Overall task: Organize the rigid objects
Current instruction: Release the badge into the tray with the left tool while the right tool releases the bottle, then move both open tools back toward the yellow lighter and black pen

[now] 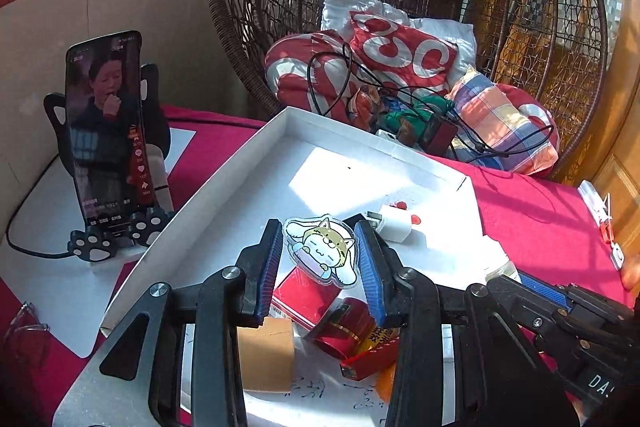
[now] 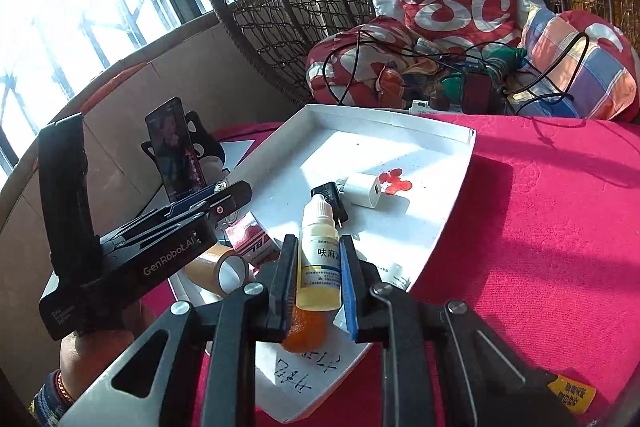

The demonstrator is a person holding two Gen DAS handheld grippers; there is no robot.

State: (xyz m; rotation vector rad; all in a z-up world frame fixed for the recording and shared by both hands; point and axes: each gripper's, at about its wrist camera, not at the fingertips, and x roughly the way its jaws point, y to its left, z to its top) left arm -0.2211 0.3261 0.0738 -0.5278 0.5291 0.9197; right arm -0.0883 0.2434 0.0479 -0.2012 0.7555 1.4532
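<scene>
My left gripper (image 1: 318,241) is shut on a cartoon cat acrylic clip (image 1: 322,247) and holds it above the near part of the white tray (image 1: 224,183). Below it lie a red box (image 1: 306,293), a red roll (image 1: 344,323) and a brown tape roll (image 1: 266,355). My right gripper (image 2: 318,259) is shut on a small dropper bottle (image 2: 319,259) of yellowish liquid, over the white tray's (image 2: 452,211) near edge. A white charger (image 2: 362,190) and a black plug (image 2: 332,201) lie in the tray. The white charger also shows in the left wrist view (image 1: 394,225).
A phone (image 1: 108,131) on a paw-shaped stand plays video at the left. A wicker hanging chair (image 1: 540,27) with cushions and cables stands behind the pink-covered table (image 2: 540,247). An orange fruit (image 2: 306,331) lies under the right gripper. Red stains (image 2: 394,181) mark the tray.
</scene>
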